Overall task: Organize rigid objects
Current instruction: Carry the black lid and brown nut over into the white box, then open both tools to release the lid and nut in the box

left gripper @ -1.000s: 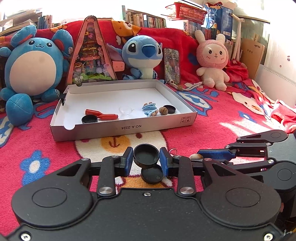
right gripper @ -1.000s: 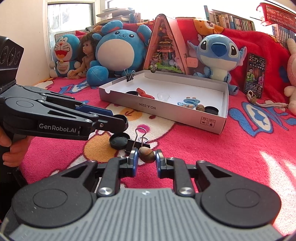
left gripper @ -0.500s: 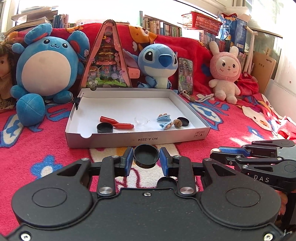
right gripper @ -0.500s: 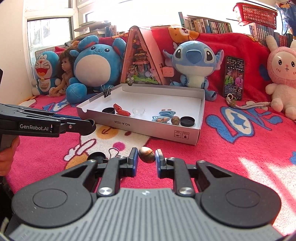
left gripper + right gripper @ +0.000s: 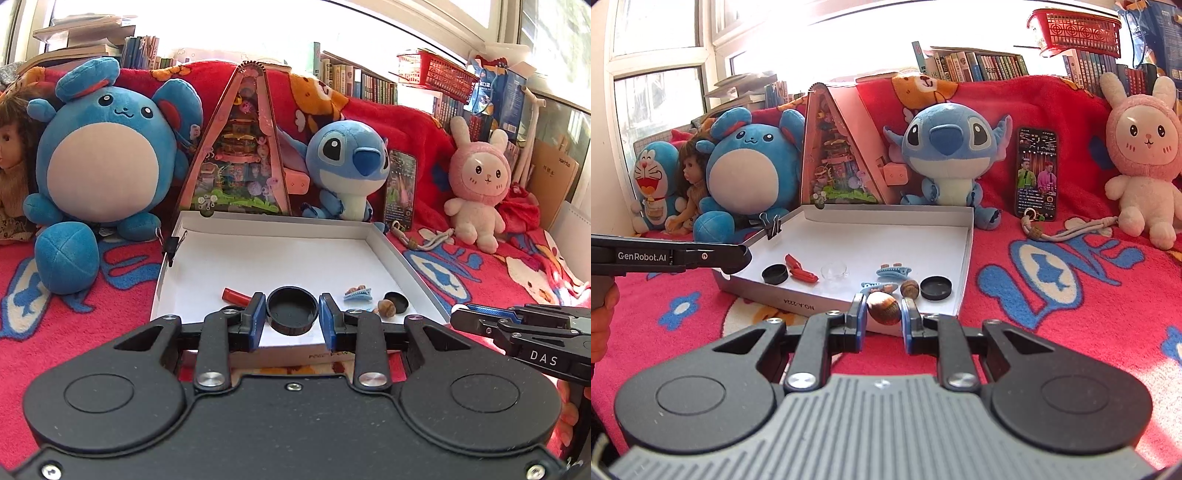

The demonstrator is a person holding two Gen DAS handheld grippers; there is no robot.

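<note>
My left gripper (image 5: 292, 312) is shut on a black round cap (image 5: 292, 309) and holds it over the near edge of the white cardboard box lid (image 5: 280, 254). My right gripper (image 5: 884, 317) is shut on a brown nut (image 5: 884, 312), just in front of the box's near wall (image 5: 798, 303). Inside the box lie a red clip (image 5: 799, 271), a black cap (image 5: 774, 274), a clear cup (image 5: 834, 271), two blue hair clips (image 5: 894, 271), a nut (image 5: 909, 288) and another black cap (image 5: 935, 288).
Plush toys (image 5: 99, 173), a triangular toy house (image 5: 240, 155) and a phone (image 5: 1037, 173) stand behind the box on the red blanket (image 5: 1071, 295). A binder clip (image 5: 771, 225) grips the box's left wall. The left gripper's arm (image 5: 665, 255) reaches in from the left.
Both grippers have lifted off the blanket and moved forward to the box, each still holding its object. The second cap and binder clip on the blanket have dropped out of sight.
</note>
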